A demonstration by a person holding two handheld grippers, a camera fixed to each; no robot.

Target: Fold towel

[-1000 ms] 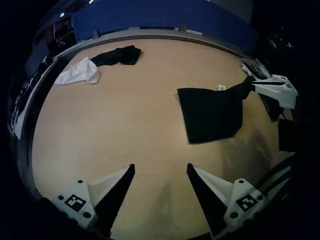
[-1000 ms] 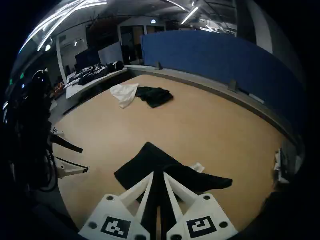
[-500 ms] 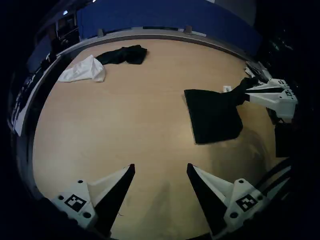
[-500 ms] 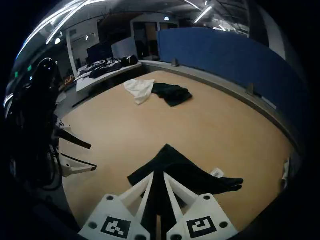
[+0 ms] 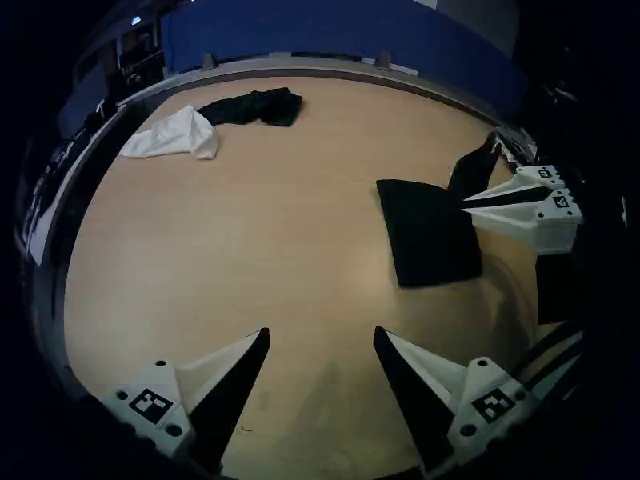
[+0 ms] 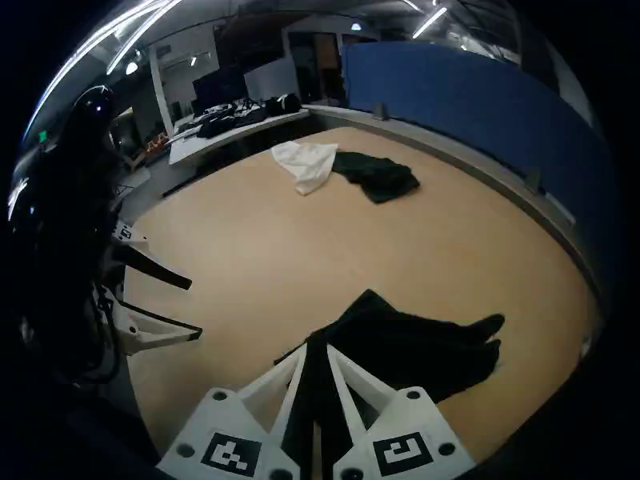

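Far left on the wooden table (image 5: 240, 240) lies a crumpled white cloth (image 5: 176, 136). Right beside it is a bunched dark cloth (image 5: 256, 106), and both sit near the blue partition (image 5: 320, 32) that runs along the table's far edge.

At the near edge, the left gripper (image 5: 320, 330) hovers over bare wood. Its two fingers are spread wide apart, with nothing between them and nothing touching them. In the right gripper view, the left gripper (image 6: 192, 306) shows at the table's left side, held by a person (image 6: 56, 224) in dark clothing.

Right of the middle lies the black towel (image 5: 428, 228). Most of it is flat on the wood, and its far right part is raised off the surface. The right gripper (image 5: 466, 206) meets the towel at that right edge, its fingers drawn close together.

Seen from the right gripper (image 6: 318, 356) itself, the fingers are almost together, with a strip of black fabric pinched between them. The black towel (image 6: 416, 344) spreads rumpled ahead and to the right, one end tapering toward the table's edge.
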